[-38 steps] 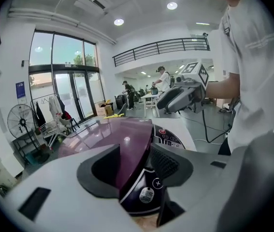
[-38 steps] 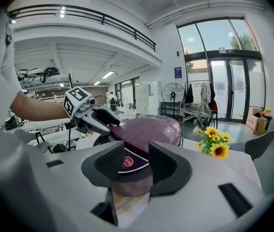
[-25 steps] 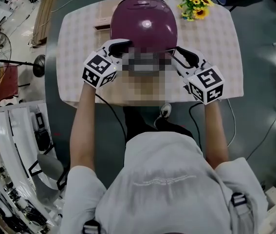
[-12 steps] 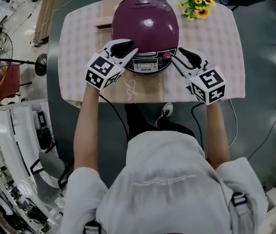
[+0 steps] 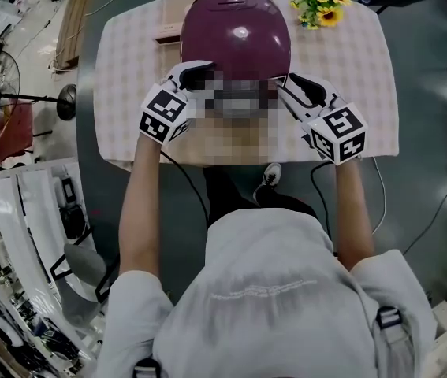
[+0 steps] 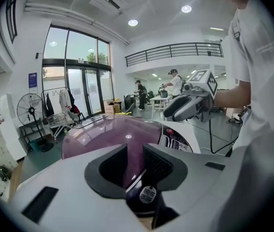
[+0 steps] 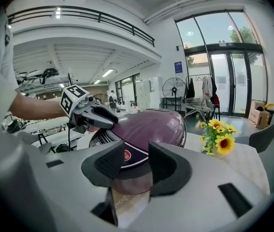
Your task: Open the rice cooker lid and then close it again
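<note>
Maroon rice cooker (image 5: 236, 30), lid down, sits at the far middle of the checked tablecloth (image 5: 357, 69). Left gripper (image 5: 198, 74) and right gripper (image 5: 292, 87) flank its front, jaws apart, clamping nothing. Sunflowers (image 5: 318, 2) stand just right of the cooker.

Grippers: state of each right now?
Left gripper: open, jaws apart, facing the rice cooker, gripping nothing.
Right gripper: open, holding nothing.

This is a large lab or workshop hall: tall glass doors (image 6: 79, 88), a railed mezzanine (image 6: 175, 50), a pedestal fan (image 6: 29, 114), people (image 6: 174, 85) working at benches, and cables (image 5: 440, 207) trailing across the grey floor (image 5: 428, 93).
</note>
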The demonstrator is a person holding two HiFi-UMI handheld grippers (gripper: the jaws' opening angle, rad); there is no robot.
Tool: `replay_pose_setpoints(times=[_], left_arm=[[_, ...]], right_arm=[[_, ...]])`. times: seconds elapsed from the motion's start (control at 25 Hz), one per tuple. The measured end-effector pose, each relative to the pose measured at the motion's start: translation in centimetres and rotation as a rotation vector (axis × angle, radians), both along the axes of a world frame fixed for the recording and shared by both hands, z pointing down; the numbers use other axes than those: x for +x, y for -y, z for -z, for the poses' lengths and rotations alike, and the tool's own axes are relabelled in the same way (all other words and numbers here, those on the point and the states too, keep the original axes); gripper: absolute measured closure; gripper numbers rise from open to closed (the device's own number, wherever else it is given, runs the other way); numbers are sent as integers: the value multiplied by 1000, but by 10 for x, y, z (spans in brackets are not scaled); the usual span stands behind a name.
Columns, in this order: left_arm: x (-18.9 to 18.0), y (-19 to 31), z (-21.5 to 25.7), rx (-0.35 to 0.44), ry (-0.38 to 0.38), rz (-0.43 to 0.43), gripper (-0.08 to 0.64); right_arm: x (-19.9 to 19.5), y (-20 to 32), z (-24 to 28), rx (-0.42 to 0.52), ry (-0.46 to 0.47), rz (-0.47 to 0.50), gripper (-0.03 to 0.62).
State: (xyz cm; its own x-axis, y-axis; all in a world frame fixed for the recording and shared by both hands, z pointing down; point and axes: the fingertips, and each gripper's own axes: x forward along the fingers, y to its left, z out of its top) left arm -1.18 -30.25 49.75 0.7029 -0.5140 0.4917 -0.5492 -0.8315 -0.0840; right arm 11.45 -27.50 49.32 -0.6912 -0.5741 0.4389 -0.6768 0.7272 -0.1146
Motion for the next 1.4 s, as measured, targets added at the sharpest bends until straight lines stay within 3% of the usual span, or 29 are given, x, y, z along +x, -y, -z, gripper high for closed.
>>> replay_pose_setpoints(times=[0.4,0.72,0.96,1.24,1.4], left_arm=[[0,1,-2,-8,-13,-3,451],[-3,3,-1,0,-26,39,449],[-13,0,23,72,3,152,461],[-29,0,82,147,-166,352,545],[-32,-7,105,205,-194,386,545]], right_arm=[[-5,-2,3,5,-1,-5,423],[4,3,39,102,-31,-34,426],[21,11,70,184,-53,-70,450],[33,21,108,299,-33,-159,536],[36,20,129,353,-6,-174,560]])
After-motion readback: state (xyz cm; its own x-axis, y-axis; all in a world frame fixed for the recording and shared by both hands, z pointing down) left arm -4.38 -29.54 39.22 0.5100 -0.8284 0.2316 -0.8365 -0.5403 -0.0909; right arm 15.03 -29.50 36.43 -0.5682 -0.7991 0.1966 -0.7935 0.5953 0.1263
